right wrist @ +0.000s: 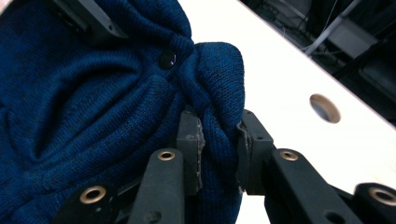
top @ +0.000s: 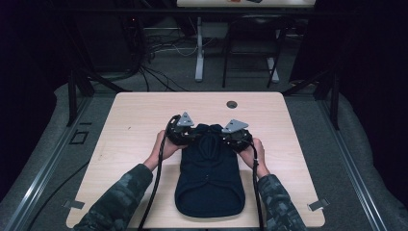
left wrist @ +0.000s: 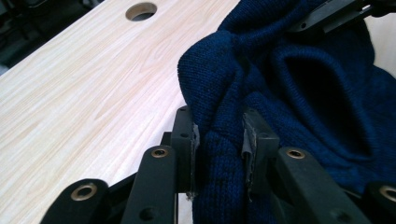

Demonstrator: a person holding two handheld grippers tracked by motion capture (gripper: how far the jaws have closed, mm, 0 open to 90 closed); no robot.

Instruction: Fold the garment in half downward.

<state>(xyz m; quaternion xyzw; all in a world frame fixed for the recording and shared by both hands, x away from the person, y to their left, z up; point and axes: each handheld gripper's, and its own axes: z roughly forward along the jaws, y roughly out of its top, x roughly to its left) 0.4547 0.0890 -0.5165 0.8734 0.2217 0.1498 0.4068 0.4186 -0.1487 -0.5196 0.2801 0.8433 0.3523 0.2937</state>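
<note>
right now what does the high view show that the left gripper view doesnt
Only the high view: the person's camouflage sleeves, both hands, the whole dark navy knitted garment lying flat toward the table's near edge, and the floor cables beyond.

Only the left gripper view: the left gripper with its jaws pinching a fold of knit between the grey pads.

Both: the pale wooden table, its round hole, the garment and the right gripper.

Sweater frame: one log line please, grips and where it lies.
left gripper: shut on sweater far edge | right gripper: shut on sweater far edge | near part: flat on table | far edge: bunched
</note>
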